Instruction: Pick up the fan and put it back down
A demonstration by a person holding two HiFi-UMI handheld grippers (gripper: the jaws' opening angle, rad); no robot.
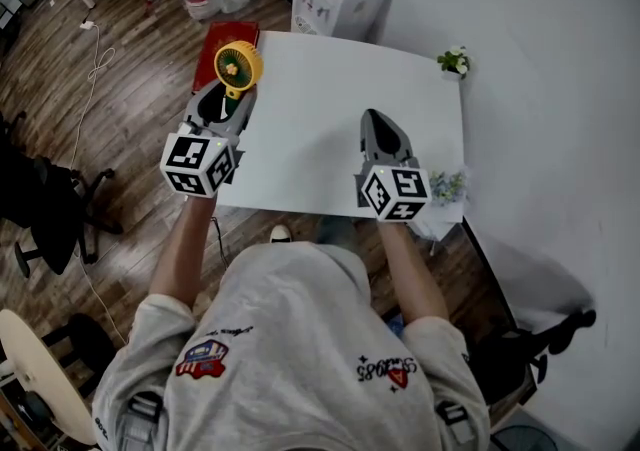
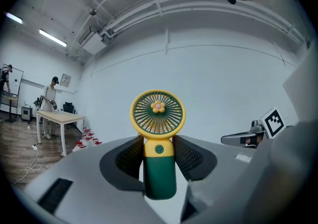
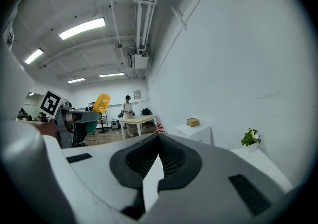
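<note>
Head view: the left hand-held gripper (image 1: pixel 232 97) clamps the fan (image 1: pixel 238 65) by its handle, apparently clear of the worktop (image 1: pixel 320 154), probably so it can go back down standing. The right hand-held gripper (image 1: pixel 372 119) hangs well apart, uninvolved.

Left gripper view: the pads squeeze the green handle, with the fan's head above the jaws. No writing is readable.

Right gripper view: the jaws are together and empty.

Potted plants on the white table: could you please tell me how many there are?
2. One potted plant stands at the table's far right corner; the other plant sits at its near right corner, beside the right gripper. The person's body might hide more.
</note>
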